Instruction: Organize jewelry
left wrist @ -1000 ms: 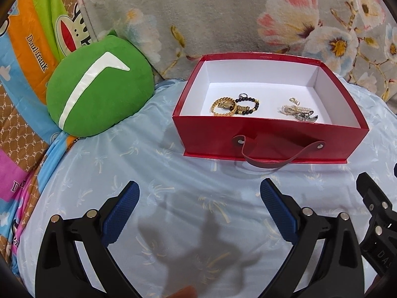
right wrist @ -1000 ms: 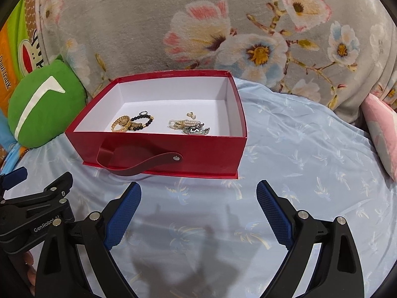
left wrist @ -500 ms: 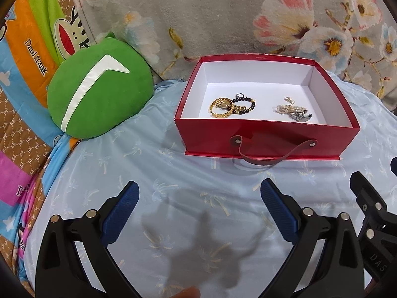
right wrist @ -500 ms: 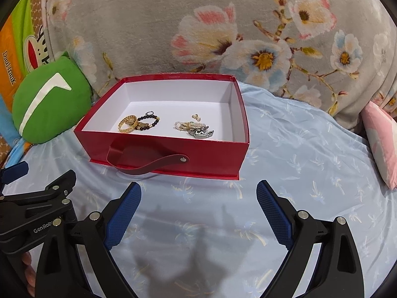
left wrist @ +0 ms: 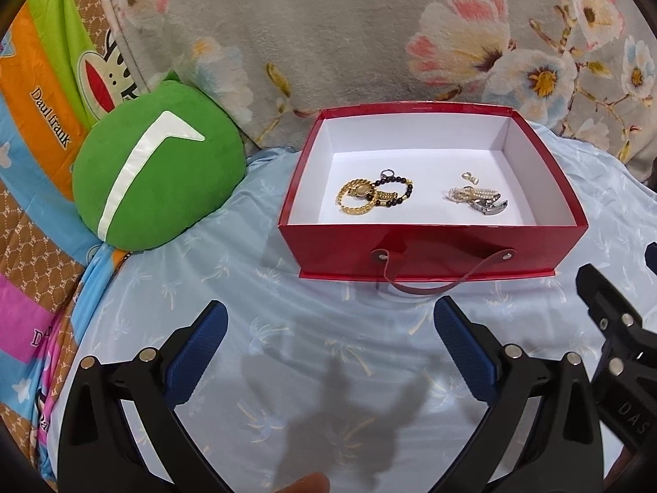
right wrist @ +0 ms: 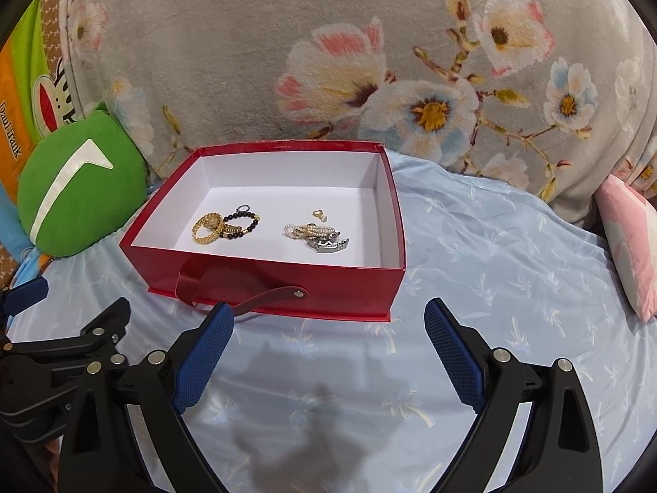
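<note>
Both grippers — left [left wrist: 328, 337], right [right wrist: 326, 339] — jaws apart, holding nothing. Red box [left wrist: 431, 252] ahead; green cushion [left wrist: 156, 176] just left of it.

Glossy red box [left wrist: 431, 246], shiny metal bracelets [left wrist: 361, 197]

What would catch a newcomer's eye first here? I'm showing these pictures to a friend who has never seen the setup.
Probably the open red box in the middle of the pale blue sheet, with gold bracelets and a pearl strand lying on its white floor. Next, the round green cushion left of the box. In front, both grippers, left and right, are open and empty.
</note>
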Available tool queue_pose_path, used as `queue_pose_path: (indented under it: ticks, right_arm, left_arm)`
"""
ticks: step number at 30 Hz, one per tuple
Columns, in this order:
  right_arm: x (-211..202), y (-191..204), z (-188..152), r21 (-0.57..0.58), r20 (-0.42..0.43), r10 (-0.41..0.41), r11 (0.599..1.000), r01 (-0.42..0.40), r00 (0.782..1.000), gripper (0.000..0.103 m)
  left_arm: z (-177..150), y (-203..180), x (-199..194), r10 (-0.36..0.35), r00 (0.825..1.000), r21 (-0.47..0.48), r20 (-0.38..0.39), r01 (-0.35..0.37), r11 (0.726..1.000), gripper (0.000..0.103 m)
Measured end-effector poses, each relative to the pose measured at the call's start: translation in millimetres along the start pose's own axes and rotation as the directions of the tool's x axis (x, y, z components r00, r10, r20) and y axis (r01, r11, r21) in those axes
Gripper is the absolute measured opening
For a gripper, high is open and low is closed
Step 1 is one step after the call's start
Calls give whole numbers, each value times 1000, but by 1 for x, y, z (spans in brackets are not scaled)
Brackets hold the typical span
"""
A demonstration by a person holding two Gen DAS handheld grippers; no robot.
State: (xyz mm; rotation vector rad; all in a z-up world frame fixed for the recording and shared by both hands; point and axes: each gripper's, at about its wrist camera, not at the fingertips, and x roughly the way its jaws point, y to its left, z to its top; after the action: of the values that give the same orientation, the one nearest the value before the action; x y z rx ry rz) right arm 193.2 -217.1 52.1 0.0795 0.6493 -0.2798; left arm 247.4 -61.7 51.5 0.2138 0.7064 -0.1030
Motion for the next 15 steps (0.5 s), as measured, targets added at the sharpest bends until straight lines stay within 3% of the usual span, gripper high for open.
queue_pose_path:
  ticks: [15]
  right_arm:
    - [11, -3, -2, 1, -22, -2, 1000, 2, 1000, 92]
  left_arm:
    - [-4, -6, 15, -10, 999, 9, -37, 10, 1000, 98]
